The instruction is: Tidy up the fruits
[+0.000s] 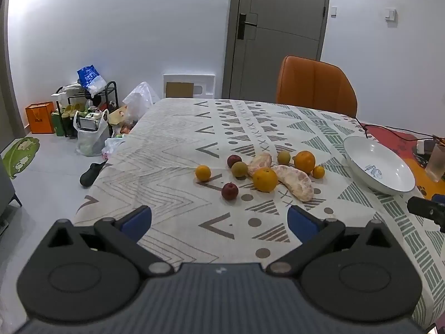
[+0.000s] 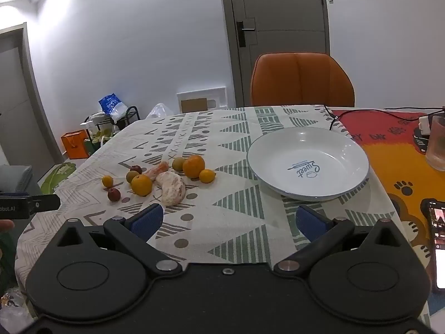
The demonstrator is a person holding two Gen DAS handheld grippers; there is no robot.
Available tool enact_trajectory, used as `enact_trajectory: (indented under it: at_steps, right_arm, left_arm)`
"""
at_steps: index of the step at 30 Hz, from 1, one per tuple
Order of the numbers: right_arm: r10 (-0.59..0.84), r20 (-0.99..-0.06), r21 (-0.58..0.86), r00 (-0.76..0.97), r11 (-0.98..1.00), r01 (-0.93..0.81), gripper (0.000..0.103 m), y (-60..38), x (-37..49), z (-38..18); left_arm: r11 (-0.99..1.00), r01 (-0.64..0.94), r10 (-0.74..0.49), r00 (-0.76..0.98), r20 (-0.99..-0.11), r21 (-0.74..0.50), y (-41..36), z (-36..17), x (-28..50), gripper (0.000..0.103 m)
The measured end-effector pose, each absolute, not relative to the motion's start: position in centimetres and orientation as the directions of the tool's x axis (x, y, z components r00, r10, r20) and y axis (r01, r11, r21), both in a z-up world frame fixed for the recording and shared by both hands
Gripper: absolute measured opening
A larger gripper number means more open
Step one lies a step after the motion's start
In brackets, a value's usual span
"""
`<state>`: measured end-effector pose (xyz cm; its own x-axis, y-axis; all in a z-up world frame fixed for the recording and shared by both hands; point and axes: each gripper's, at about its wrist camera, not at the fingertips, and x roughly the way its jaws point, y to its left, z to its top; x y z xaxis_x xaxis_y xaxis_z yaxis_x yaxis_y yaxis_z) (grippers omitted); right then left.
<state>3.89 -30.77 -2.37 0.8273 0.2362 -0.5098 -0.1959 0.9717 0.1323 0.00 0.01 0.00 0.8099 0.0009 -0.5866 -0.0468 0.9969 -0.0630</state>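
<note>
Several fruits lie in a cluster on the patterned tablecloth: a large orange [image 1: 265, 179] [image 2: 141, 184], a second orange [image 1: 304, 161] [image 2: 193, 166], two peeled pomelo pieces [image 1: 296, 182] [image 2: 172, 188], small red fruits [image 1: 229, 191] [image 2: 114, 194], greenish fruits [image 1: 239, 169] [image 2: 178, 164] and small tangerines [image 1: 202, 172] [image 2: 207, 176]. An empty white plate [image 1: 361, 156] [image 2: 264, 150] sits to their right. My left gripper [image 1: 219, 220] is open, short of the fruits, nothing between its blue pads. My right gripper [image 2: 229, 221] is open too, near the plate's front rim.
An orange chair [image 1: 315, 86] [image 2: 301, 79] stands behind the table. A ribbed glass [image 2: 438, 144], cables and a phone [image 2: 438, 239] lie on the orange mat at right. Bags, a rack and a shoe [image 1: 90, 171] clutter the floor at left.
</note>
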Motion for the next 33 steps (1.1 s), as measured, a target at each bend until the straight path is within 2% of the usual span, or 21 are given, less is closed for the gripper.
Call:
enact_trajectory:
  at_steps: [33]
  right_arm:
    - [0.238, -0.518, 0.145, 0.822, 0.971, -0.191, 0.103, -30.89, 3.07, -2.57]
  left_arm:
    - [0.997, -0.037, -0.009, 0.802, -0.597, -0.065, -0.31, -0.17, -0.5, 0.103]
